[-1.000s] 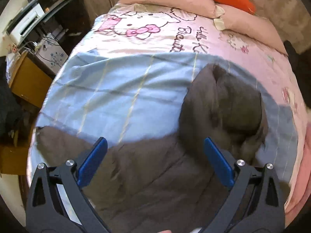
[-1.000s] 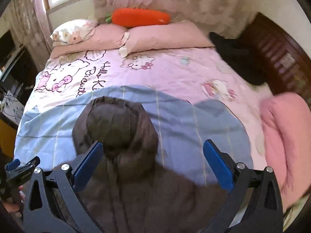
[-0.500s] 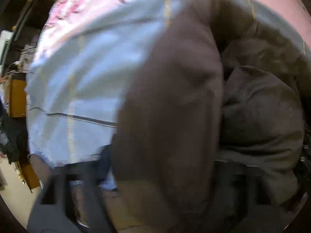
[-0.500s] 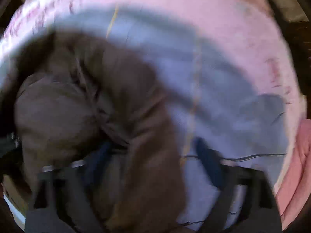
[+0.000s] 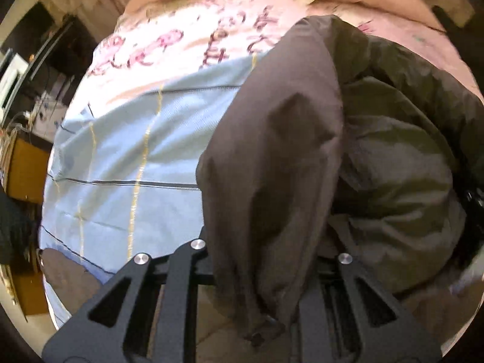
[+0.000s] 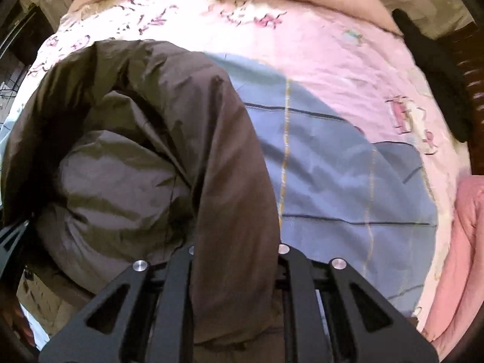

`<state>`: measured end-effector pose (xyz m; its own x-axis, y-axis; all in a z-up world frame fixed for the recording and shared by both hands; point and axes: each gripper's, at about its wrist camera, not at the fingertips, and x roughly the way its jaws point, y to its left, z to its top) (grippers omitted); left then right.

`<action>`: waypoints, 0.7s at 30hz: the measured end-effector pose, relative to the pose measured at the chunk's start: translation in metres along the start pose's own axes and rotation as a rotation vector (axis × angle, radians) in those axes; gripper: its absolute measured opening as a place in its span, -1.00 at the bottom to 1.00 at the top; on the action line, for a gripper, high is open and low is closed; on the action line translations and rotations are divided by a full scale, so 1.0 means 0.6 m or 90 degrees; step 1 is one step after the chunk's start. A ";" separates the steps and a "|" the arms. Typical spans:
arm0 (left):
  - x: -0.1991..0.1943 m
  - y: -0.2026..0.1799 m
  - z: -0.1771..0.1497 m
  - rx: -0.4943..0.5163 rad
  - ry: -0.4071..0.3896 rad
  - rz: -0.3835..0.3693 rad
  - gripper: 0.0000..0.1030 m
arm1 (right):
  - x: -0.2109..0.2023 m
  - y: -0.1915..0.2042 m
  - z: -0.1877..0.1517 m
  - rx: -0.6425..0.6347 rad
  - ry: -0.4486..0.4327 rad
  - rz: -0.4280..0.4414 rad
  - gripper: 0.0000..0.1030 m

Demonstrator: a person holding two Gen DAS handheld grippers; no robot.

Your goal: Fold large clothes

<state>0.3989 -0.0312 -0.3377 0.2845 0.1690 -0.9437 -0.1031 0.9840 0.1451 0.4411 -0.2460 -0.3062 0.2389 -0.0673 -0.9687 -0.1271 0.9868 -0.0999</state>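
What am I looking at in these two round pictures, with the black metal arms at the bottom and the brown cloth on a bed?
No robot here: a person holds a two-finger clamp in each hand, and each clamp carries a wide-angle camera looking along its fingers. One picture comes from the left gripper, the other from the right gripper. The black arms are the clamps' own frames. On the bed lie a pink sheet, a blue blanket and a brown padded jacket. Both grippers have just been closing and now pinch folds of the jacket, ready for folding.
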 end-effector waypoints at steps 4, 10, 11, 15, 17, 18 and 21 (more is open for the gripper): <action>-0.077 0.008 -0.055 0.037 -0.045 -0.005 -0.69 | -0.077 0.003 -0.059 0.013 -0.039 -0.003 -0.72; -0.180 0.045 -0.173 0.048 -0.088 -0.023 -0.69 | -0.183 0.016 -0.176 0.027 -0.076 -0.004 -0.72; -0.191 0.052 -0.191 0.046 -0.093 -0.031 -0.69 | -0.197 0.026 -0.194 0.022 -0.084 -0.013 -0.72; -0.218 0.069 -0.239 0.067 -0.132 -0.047 -0.69 | -0.248 0.072 -0.278 -0.002 -0.129 -0.078 -0.72; -0.224 0.083 -0.273 0.081 -0.154 -0.050 -0.69 | -0.256 0.091 -0.306 -0.011 -0.138 -0.097 -0.72; -0.227 0.088 -0.285 0.081 -0.162 -0.054 -0.69 | -0.262 0.104 -0.327 -0.015 -0.149 -0.108 -0.72; -0.239 0.109 -0.353 0.074 -0.189 -0.067 -0.68 | -0.281 0.125 -0.380 -0.008 -0.175 -0.120 -0.72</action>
<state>0.1496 -0.0028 -0.2557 0.5550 0.0589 -0.8298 0.0452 0.9939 0.1007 0.1715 -0.1941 -0.2022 0.5101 -0.2040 -0.8356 -0.0680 0.9589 -0.2756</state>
